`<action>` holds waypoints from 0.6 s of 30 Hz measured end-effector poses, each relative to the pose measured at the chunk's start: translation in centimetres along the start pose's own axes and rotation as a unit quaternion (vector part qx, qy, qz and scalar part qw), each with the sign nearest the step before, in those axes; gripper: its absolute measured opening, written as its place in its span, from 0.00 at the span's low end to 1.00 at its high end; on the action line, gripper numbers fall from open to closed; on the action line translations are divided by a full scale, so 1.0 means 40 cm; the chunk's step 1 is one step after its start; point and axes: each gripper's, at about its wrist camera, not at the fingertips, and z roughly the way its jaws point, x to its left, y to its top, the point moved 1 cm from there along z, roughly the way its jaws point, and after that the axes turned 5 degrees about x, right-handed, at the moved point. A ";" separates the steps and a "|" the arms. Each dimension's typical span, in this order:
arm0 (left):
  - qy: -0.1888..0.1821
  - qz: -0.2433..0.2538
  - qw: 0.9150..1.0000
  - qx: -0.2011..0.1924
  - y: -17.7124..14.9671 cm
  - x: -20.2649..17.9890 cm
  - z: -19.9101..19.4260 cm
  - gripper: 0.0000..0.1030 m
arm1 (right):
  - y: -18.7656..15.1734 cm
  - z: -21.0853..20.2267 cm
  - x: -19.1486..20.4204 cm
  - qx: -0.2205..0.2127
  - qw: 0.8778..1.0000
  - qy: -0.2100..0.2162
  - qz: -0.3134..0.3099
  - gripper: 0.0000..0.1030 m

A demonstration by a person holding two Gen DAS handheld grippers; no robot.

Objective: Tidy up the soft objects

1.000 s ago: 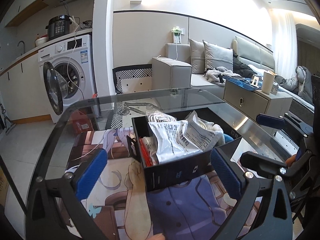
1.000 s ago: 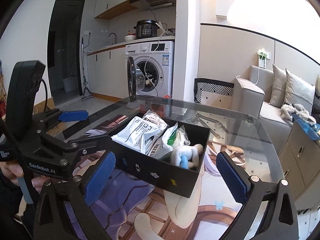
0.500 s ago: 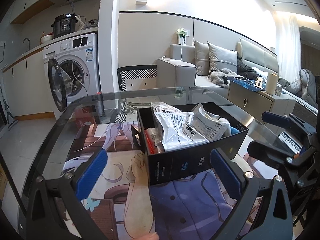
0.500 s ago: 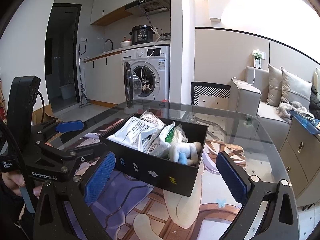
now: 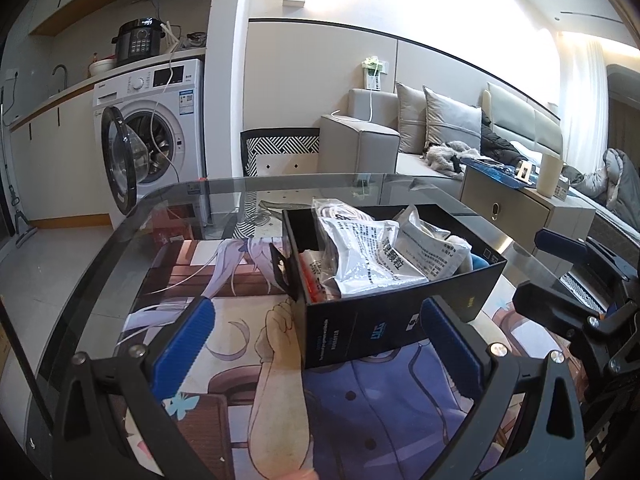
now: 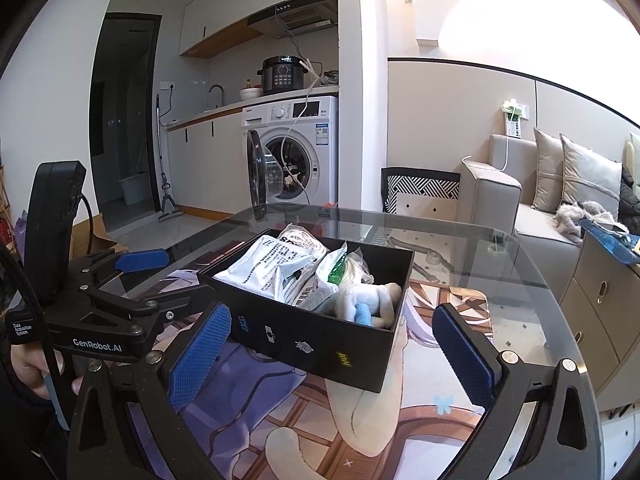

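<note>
A black open box [image 5: 400,316] stands on the printed mat, filled with white plastic packets [image 5: 372,256]. In the right wrist view the same box [image 6: 316,340] also holds a white plush toy with a blue part [image 6: 370,304] and a green-marked packet [image 6: 338,270]. My left gripper [image 5: 318,344] is open, its blue pads on either side of the box's near corner without touching it. My right gripper [image 6: 332,356] is open too, just short of the box's front wall. Neither holds anything.
The box and the anime-print mat [image 5: 360,420] lie on a round glass table [image 5: 120,240]. Beyond it are a washing machine with its door open [image 5: 152,132], a grey sofa with cushions [image 5: 440,132] and a low cabinet [image 6: 600,300]. A hand [image 6: 28,364] grips the left tool.
Both views have shifted slightly and the box looks a little farther from the left gripper. The box and its contents have not moved. Both grippers stay open.
</note>
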 end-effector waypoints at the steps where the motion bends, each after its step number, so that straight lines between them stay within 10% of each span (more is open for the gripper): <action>1: 0.001 -0.003 1.000 0.000 0.000 0.002 0.000 1.00 | 0.000 0.000 -0.002 0.000 1.000 0.000 0.002 0.99; 18: 0.007 -0.008 1.000 -0.004 -0.004 0.012 0.001 1.00 | -0.005 -0.013 0.000 -0.010 1.000 -0.001 -0.002 0.99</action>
